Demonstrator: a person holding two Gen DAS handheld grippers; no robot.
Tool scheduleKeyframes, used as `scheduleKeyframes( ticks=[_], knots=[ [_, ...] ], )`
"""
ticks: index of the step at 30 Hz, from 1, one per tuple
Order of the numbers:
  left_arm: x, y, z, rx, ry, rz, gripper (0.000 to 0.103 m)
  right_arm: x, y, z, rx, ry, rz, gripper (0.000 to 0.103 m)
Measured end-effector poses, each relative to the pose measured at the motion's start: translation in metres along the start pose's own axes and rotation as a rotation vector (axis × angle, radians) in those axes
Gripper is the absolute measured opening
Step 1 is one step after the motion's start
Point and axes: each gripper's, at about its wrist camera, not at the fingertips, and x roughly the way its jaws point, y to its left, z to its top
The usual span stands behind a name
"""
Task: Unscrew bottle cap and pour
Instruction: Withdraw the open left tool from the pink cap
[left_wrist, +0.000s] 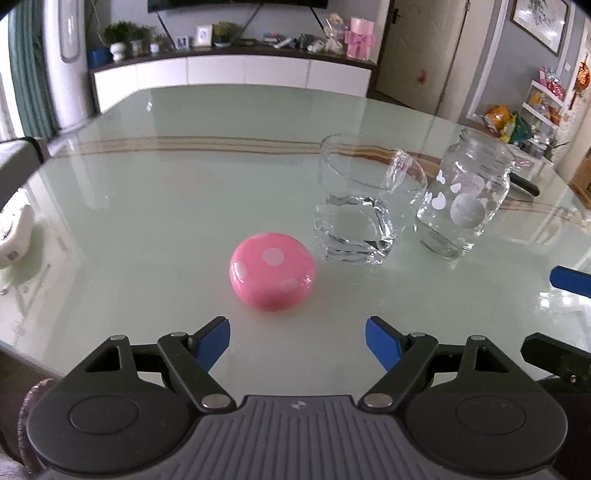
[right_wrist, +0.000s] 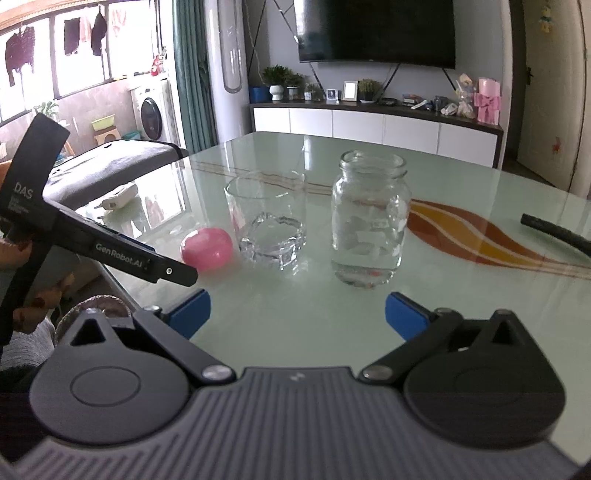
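Observation:
A pink cap with white dots (left_wrist: 272, 271) lies on the glass table (left_wrist: 147, 206), just ahead of my left gripper (left_wrist: 297, 341), which is open and empty. To the cap's right stands a clear tumbler (left_wrist: 364, 206) holding some water, and beyond it an uncapped clear jar with white spots (left_wrist: 467, 199). In the right wrist view the jar (right_wrist: 371, 218) stands upright ahead of my right gripper (right_wrist: 297, 314), whose jaws are wide open and empty. The tumbler (right_wrist: 267, 221) and the pink cap (right_wrist: 207, 249) sit to its left. The left gripper's body (right_wrist: 110, 243) shows at the left edge.
A black rod (right_wrist: 556, 234) lies on the table at the far right. A white object (left_wrist: 14, 236) rests near the left edge. A grey chair back (right_wrist: 110, 162) stands beside the table. A white TV cabinet (left_wrist: 236, 70) lines the far wall.

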Motion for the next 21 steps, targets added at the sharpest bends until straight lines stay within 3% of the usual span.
scheduleKeyframes(
  ticks=[5, 10, 13, 21],
  knots=[
    [-0.01, -0.007, -0.004, 0.002, -0.04, 0.066, 0.084, -0.002, 0.005, -0.003, 0.005, 0.001, -0.022, 0.103],
    [-0.013, -0.012, -0.01, -0.013, -0.045, 0.04, 0.084, -0.004, 0.018, -0.008, -0.026, -0.002, -0.057, 0.103],
    [-0.013, -0.014, -0.016, -0.038, -0.057, 0.03, 0.102, -0.004, 0.023, -0.01, -0.044, -0.004, -0.081, 0.103],
    [-0.014, -0.02, -0.024, -0.035, -0.105, 0.047, 0.103, -0.002, 0.025, -0.016, -0.043, -0.008, -0.115, 0.103]
  ],
)
